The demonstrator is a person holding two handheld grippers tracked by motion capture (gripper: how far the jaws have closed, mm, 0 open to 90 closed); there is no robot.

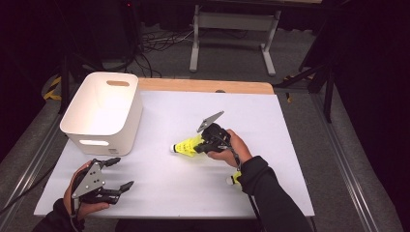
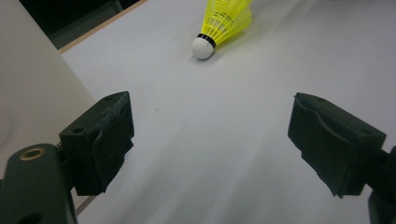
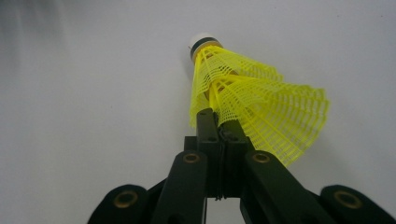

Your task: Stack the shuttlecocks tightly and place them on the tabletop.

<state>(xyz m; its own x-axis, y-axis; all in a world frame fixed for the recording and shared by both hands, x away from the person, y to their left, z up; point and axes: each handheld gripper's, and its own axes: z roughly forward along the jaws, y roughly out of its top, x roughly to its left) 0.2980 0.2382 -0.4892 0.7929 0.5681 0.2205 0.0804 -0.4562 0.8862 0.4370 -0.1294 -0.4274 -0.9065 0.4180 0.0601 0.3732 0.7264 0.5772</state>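
White table [image 1: 159,193] bearing a white bin [image 1: 104,113] at its far left corner. Right of the bin, mid-table, the right tool [image 1: 205,143] is clamped shut on the skirt of a yellow shuttlecock [image 1: 186,146], cork toward the bin; transfer into the bin appears pending. Left tool [image 1: 118,175], in front of the bin, gapes empty. A second shuttlecock [image 1: 233,180] lies half-hidden by the right sleeve.
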